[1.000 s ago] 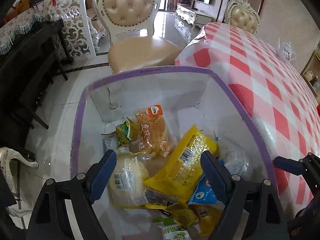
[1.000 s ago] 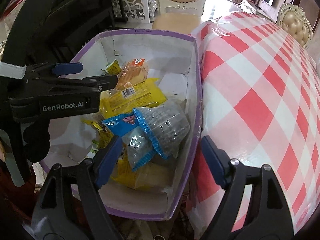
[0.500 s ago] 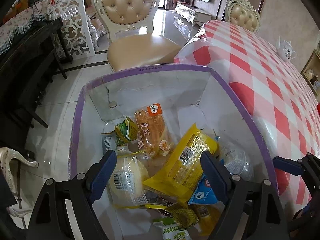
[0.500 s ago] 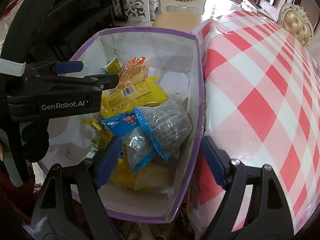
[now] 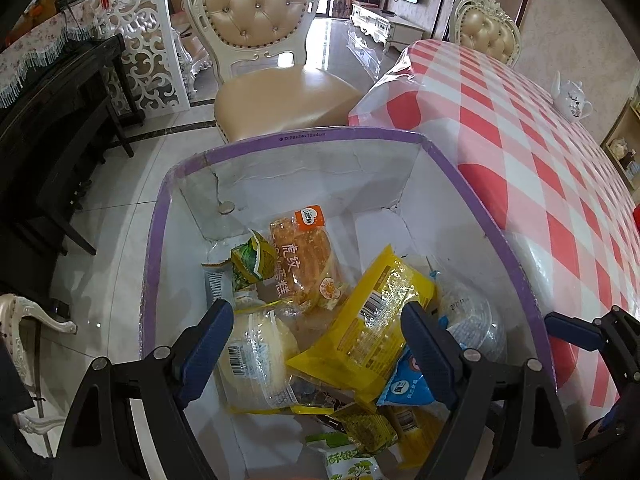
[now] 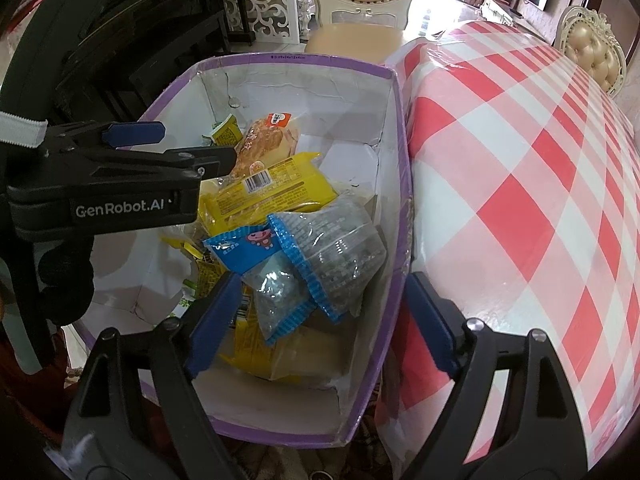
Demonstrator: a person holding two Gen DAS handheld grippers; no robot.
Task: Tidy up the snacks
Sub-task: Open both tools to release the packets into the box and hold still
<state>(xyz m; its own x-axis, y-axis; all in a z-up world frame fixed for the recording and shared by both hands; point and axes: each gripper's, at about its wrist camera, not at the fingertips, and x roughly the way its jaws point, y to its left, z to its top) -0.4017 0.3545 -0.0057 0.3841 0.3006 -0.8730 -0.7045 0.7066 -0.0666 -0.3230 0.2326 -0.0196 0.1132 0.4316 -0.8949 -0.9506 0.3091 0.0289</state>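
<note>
Both tongs hang over the purple-rimmed box, which sits against the edge of the checked counter, on its left. All the snacks are in the box, piled at the near end; the far end is bare cardboard.

Left tongs: wide open, gripping nothing. Directly below the gap: pale bun pack by the left pad, yellow pack running under the right pad. The yellow pack's long axis runs diagonally, near-left to far-right, so not square to the jaws. Orange cake pack lies just beyond, long axis pointing away.

Right tongs: also open, empty; jaws have just been widening, nothing pinched. Its left pad is over the box, its right pad over the counter, with the box's right wall between them. The clear blue-edged bags sit just ahead of its left pad.

My read: the left tongs are nearer the yellow pack, the right tongs nearer the blue-edged bags. Grabbing the yellow pack likely needs a wrist twist.
</note>
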